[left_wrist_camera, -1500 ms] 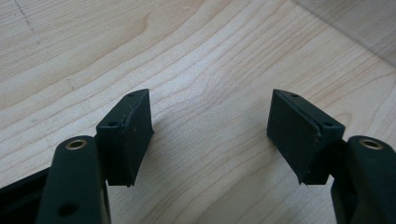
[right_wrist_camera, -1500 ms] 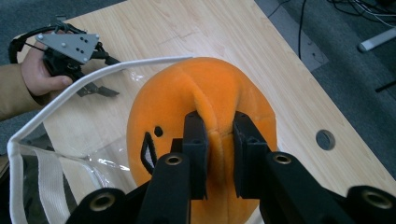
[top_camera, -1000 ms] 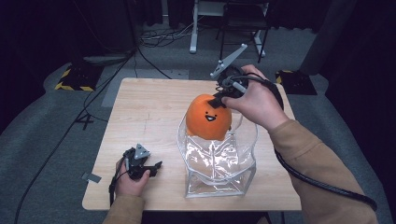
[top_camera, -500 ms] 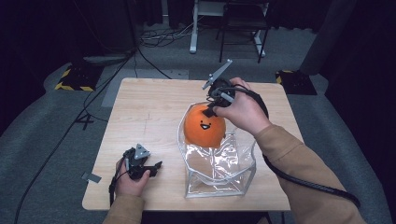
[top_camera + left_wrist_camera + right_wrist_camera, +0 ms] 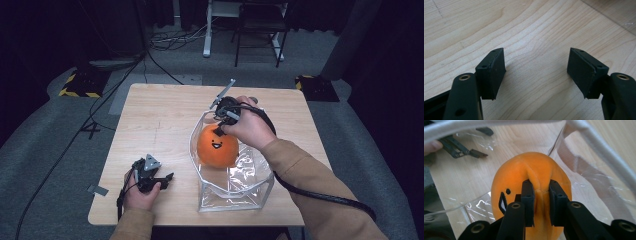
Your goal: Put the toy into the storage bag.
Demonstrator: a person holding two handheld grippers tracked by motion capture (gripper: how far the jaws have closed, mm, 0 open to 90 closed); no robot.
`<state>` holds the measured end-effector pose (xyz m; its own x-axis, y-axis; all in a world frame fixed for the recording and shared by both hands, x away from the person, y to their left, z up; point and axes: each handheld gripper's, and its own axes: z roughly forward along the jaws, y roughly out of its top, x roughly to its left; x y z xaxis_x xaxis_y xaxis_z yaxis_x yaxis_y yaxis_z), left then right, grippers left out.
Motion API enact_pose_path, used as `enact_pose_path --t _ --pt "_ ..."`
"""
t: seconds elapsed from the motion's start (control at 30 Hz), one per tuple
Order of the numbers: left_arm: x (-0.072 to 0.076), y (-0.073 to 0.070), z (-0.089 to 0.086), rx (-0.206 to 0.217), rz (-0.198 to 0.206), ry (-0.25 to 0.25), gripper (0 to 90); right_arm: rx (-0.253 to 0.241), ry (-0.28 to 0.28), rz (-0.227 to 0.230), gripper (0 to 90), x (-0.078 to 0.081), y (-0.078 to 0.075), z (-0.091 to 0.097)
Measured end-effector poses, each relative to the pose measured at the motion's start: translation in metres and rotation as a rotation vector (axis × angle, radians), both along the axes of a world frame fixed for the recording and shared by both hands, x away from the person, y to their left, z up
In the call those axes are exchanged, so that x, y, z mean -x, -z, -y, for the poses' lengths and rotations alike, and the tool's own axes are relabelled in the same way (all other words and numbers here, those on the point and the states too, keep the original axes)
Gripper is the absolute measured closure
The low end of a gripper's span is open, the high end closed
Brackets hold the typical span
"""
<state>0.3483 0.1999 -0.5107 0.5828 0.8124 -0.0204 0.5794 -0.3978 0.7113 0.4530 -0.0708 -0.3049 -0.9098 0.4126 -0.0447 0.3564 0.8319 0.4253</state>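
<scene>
An orange plush ball (image 5: 216,146) with a black smiling face sits low inside a clear plastic bag (image 5: 250,182) with a white rim. My right gripper (image 5: 541,192) is shut on the plush ball (image 5: 534,172), pinching a fold of its fabric between the pads, and the high view shows the right gripper (image 5: 220,129) at the top of the ball. My left gripper (image 5: 167,178) rests on the wooden table (image 5: 160,120) at the front left, held by a hand. In the left gripper view, my left gripper (image 5: 536,65) stands open over bare wood with nothing between its jaws.
The bag stands near the table's front right edge. The bag's white rim (image 5: 599,147) arcs close above the ball in the right gripper view. Cables and a chair base (image 5: 250,30) lie on the grey floor beyond the table.
My right hand has come down and toward the front, lowering the plush ball from above the bag's rim into the bag. The left hand has stayed in place.
</scene>
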Motion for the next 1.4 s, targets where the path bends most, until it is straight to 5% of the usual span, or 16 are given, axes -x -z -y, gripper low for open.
enact_pose_path --t 0.77,1.03,1.17,1.4 --pt "0.000 0.000 0.000 0.000 0.000 0.000 31.0 0.091 -0.006 -0.077 73.3 -0.009 0.049 -0.007" --pt "0.000 0.000 0.000 0.004 -0.002 -0.002 31.1 0.086 -0.004 -0.076 66.0 -0.009 0.049 -0.005" --pt "0.000 0.000 0.000 0.000 -0.001 0.000 31.0 0.068 0.005 -0.073 54.6 -0.008 0.045 -0.002" --pt "0.000 0.000 0.000 0.004 -0.004 -0.002 31.0 -0.014 0.015 -0.017 42.6 -0.004 0.025 0.007"
